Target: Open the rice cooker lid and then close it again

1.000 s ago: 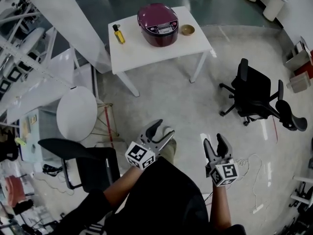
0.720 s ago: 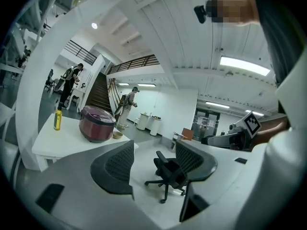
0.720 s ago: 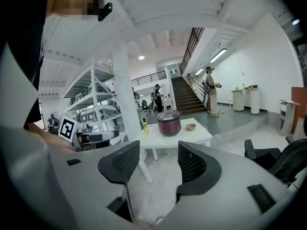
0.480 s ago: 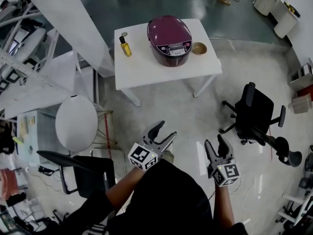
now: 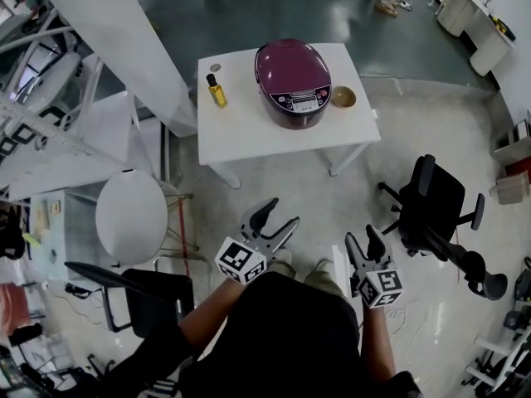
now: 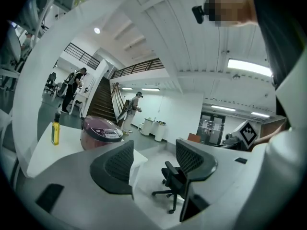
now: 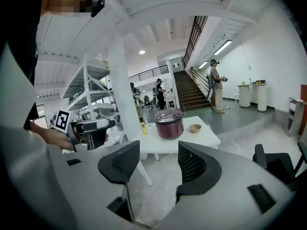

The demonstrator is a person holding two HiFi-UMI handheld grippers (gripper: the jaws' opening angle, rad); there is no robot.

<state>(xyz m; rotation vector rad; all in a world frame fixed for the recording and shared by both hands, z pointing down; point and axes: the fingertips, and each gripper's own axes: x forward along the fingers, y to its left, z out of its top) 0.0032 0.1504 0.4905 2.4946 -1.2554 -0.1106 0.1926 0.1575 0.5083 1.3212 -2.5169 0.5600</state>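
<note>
Head view shows me standing back on the pale floor (image 5: 290,185), well apart from the white table (image 5: 249,135). The rice cooker (image 5: 292,85) stands on the table's far right half with its control panel turned toward me and its lid (image 5: 286,63) down and shut. An oil bottle (image 5: 216,91) stands upright to the cooker's left, a clear gap between them. A small bowl (image 5: 343,98) sits just beside the cooker on the right, near the table's right edge.

I hold my left gripper (image 5: 276,216) and right gripper (image 5: 363,239) low in front of me, both pointing toward the table and well apart from each other. Bare floor runs from them up to the table's near edge and its splayed legs.

An office chair (image 5: 436,206) stands on my right, apart from the table's corner. A round white table (image 5: 131,216) and a black chair (image 5: 162,293) close in on my left, and a white column (image 5: 116,40) slants down to the table's left edge.

In the left gripper view my jaws stand apart, and only floor and the office chair show through the gap; the cooker sits off to the left of them. In the right gripper view my jaws are likewise apart, with floor and a table leg between them and the cooker on the table beyond, above the gap.
</note>
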